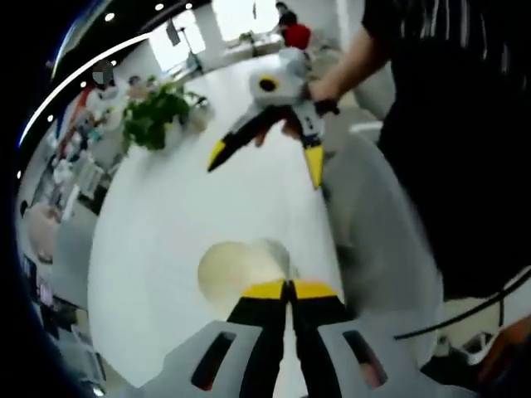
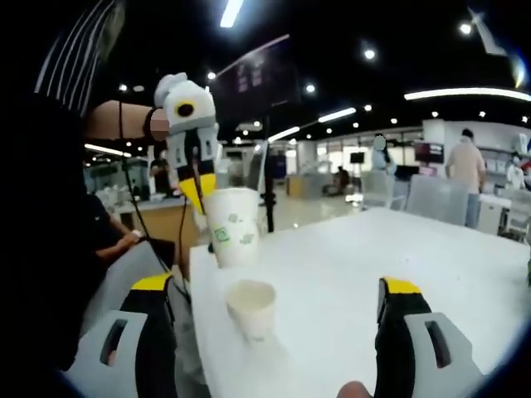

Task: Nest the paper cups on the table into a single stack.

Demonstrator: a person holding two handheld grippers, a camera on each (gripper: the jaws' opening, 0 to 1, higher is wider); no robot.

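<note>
A paper cup with green print [image 2: 232, 225] hangs a little tilted above the white table [image 2: 415, 249]. My left gripper [image 2: 197, 192] is shut on its rim from above. In the left gripper view the same cup's cream opening [image 1: 228, 272] lies just past my left gripper [image 1: 288, 289], whose yellow tips are pressed together. A smaller plain paper cup [image 2: 250, 307] stands upright on the table, in front of the held one. It lies between the wide-apart jaws of my right gripper [image 2: 275, 286], untouched. My right gripper [image 1: 265, 159] also appears open across the table.
A potted plant [image 1: 153, 116] stands at the far end of the table [image 1: 182, 207]. The person in dark striped clothes [image 1: 448, 124] is beside the table's edge. Grey chairs [image 2: 436, 199] and distant people are beyond the table.
</note>
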